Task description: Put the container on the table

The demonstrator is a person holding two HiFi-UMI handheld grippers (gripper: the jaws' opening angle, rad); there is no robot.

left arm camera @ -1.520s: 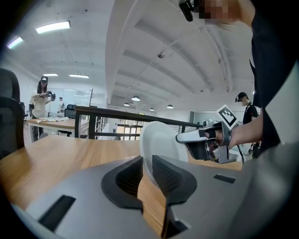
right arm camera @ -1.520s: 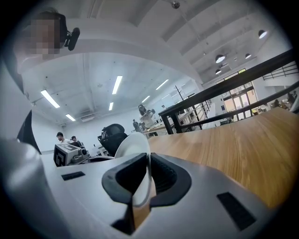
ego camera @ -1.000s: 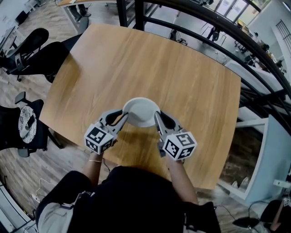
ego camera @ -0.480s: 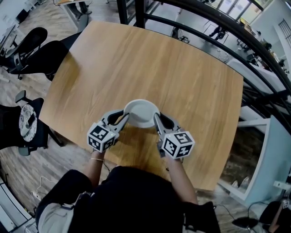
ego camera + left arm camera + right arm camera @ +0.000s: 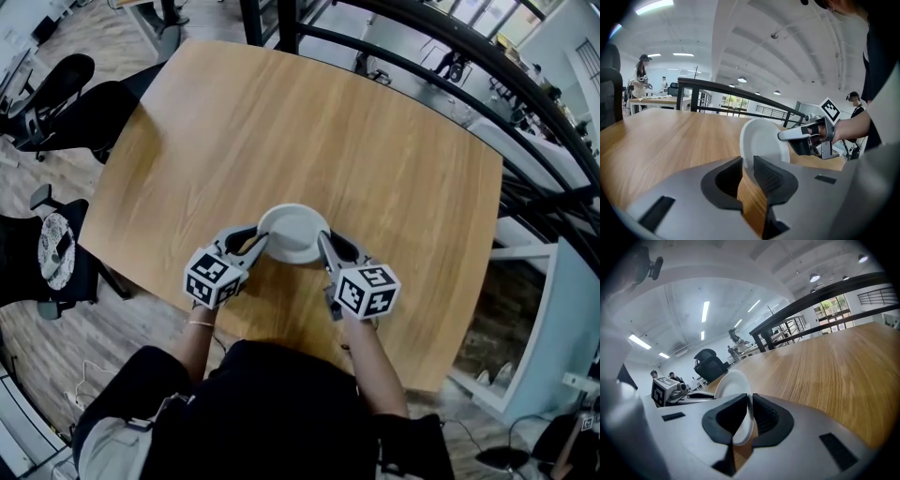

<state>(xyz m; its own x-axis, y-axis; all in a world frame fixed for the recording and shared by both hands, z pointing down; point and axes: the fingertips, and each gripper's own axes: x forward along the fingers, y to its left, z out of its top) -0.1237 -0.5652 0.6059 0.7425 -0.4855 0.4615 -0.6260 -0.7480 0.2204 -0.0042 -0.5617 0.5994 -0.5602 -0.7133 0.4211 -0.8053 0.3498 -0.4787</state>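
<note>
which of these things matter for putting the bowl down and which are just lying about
In the job:
bowl
table
left claw and right claw, each shut on the bowl's rim

Just about:
black chairs on the floor at left
black railing beyond the table

Wht shallow rnd container (image 5: 292,233), open side up, over table (image 5: 375,141) nr front edge.

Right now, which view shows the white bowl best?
Head view: the whole round bowl from above, held between the left gripper and right gripper. Each gripper view shows it only partly, side-on, rim pinched in that gripper.
</note>
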